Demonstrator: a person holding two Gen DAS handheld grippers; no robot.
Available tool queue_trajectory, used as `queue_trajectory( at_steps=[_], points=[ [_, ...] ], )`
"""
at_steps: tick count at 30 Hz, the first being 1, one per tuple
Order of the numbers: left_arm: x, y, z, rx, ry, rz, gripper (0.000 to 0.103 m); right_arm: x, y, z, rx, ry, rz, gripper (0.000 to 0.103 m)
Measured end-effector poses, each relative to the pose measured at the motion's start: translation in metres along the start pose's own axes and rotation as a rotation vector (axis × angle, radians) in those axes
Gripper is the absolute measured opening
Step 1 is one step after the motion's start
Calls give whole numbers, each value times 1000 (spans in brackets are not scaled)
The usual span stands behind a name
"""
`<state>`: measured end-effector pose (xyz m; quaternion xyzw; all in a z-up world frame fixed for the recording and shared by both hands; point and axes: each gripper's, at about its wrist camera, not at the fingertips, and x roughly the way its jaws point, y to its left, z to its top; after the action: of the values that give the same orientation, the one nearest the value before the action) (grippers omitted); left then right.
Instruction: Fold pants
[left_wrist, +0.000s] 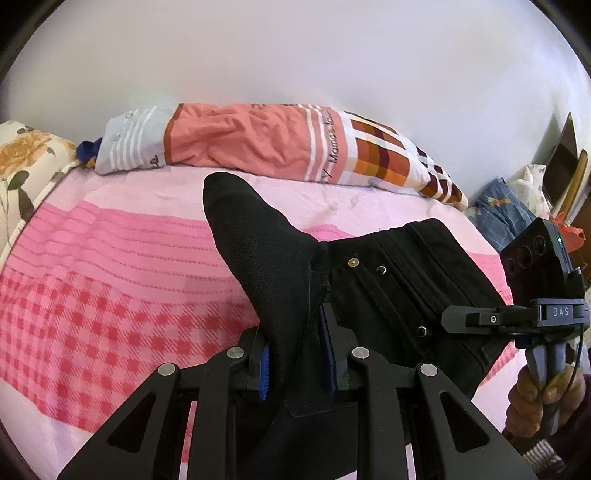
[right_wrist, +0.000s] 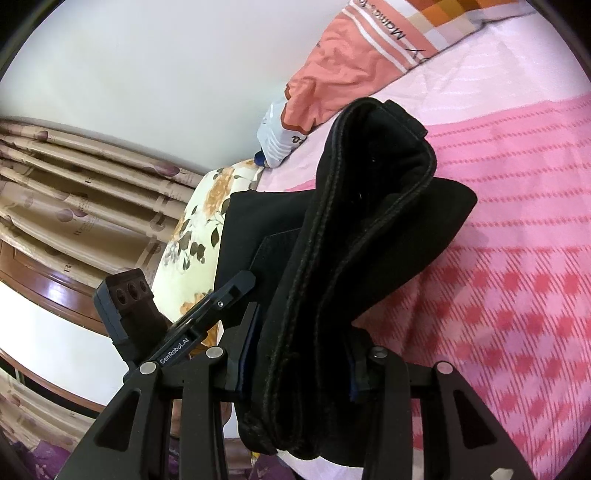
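a floral pillow sat at the far left of the pink bed cover. the left gripper pinched a raised fold of the black pants, which hung above the cover. further right, the right gripper clamped the bunched waistband. a rolled quilt lay behind.

Bed with pink checked blanket; rolled orange-striped quilt lies along far edge, floral pillow at far-left corner, black pants partly resting near right edge.
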<state>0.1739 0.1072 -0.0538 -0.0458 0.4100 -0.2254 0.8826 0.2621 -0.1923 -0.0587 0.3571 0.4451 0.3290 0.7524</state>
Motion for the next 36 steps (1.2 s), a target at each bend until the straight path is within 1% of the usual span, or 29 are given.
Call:
queue_trajectory(
  at_steps=[11, 25, 32, 36],
  points=[
    [13, 40, 40, 10, -27, 47, 23, 42, 12, 44, -17, 1, 28, 37],
    [44, 81, 82, 0, -57, 86, 23, 86, 9, 100, -22, -6, 54, 37],
    [56, 103, 101, -21, -78, 110, 23, 106, 7, 120, -29, -4, 75, 37],
    [63, 111, 111, -5, -87, 135, 23, 110, 4, 129, -32, -20, 92, 37]
  ],
)
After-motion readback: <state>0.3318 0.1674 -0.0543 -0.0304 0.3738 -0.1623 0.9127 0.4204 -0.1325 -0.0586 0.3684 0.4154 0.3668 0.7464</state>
